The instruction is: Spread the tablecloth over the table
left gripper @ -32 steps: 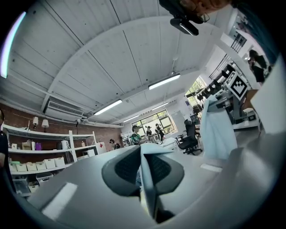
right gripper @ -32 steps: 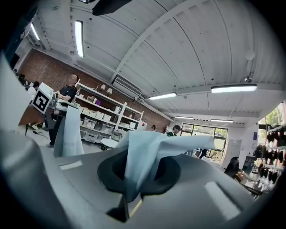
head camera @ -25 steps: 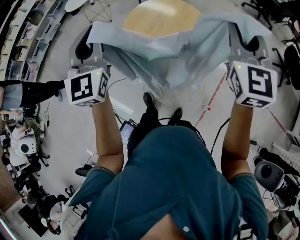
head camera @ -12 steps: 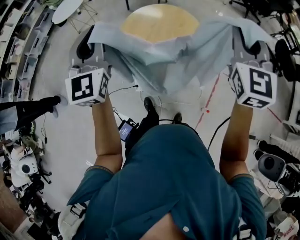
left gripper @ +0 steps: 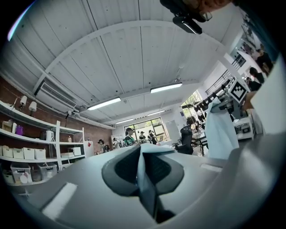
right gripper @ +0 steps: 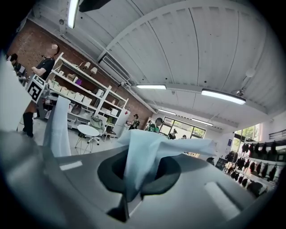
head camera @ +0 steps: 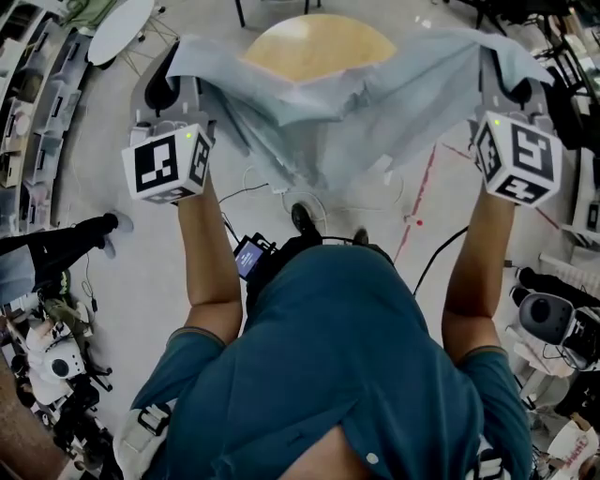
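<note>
Seen from the head view, the pale blue tablecloth [head camera: 375, 103] hung stretched between the two grippers at the 12 o'clock side of the frame, held up in the air. Its far edge draped over the near rim of the round wooden worktop [head camera: 314, 42], and its middle sagged in loose folds toward the floor [head camera: 141, 272]. The left gripper [head camera: 180, 64], at about 10 o'clock, had its jaws pressed together on one corner of the cloth. The left gripper view showed a thin fold of fabric pinched tightly between the dark pads. The right gripper [head camera: 499, 64], at about 2 o'clock, was likewise clamped on the opposite corner. In its own view a bunch of cloth rose out from between the closed jaws. Most of the worktop's surface lay bare beyond the cloth, toward 12 o'clock. The person's forearms reached out from a teal shirt [head camera: 347, 375] to both grippers. A red line [head camera: 420, 192] ran across the floor at about 1 o'clock, below the sagging cloth. A small white table [head camera: 122, 23] stood at about 11 o'clock, well apart from the worktop.
</note>
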The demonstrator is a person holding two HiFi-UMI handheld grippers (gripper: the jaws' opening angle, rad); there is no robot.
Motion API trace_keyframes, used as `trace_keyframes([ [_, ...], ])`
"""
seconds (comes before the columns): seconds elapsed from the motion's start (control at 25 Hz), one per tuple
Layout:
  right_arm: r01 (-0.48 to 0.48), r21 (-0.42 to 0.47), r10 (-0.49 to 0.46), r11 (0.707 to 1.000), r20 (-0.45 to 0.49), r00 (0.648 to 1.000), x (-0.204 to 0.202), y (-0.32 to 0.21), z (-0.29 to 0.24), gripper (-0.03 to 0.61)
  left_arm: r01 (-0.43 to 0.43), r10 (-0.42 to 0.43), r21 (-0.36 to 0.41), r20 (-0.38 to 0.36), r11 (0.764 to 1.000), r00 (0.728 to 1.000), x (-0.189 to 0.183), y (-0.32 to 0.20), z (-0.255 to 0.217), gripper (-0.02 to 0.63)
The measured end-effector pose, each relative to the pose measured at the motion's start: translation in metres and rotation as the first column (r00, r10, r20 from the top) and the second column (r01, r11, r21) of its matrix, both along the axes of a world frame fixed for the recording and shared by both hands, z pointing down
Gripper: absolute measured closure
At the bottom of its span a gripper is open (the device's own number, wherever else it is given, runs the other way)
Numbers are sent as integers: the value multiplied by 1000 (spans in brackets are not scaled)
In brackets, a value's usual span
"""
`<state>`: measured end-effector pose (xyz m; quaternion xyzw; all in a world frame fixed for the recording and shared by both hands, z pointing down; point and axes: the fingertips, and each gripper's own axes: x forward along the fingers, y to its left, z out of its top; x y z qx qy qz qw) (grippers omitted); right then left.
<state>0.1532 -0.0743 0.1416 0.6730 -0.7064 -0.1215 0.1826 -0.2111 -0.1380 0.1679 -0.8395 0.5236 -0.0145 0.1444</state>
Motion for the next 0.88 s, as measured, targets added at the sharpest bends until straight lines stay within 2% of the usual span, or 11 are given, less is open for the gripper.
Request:
trace_keyframes([
  [0.24, -63, -16, 63, 998, -13, 998, 5, -27, 1, 563, -10, 10, 5, -12, 1000, 1000, -16, -35, -2, 609],
  [0.6, -114, -36, 113, 993, -21, 993, 36, -56, 7, 563, 39, -39, -1, -30, 999, 999, -24, -75, 2, 609],
  [0.88, -142, -62, 142, 988, -6, 990, 72, -103, 26, 563, 71, -71, -28, 10, 997, 997, -13, -129, 14, 610],
])
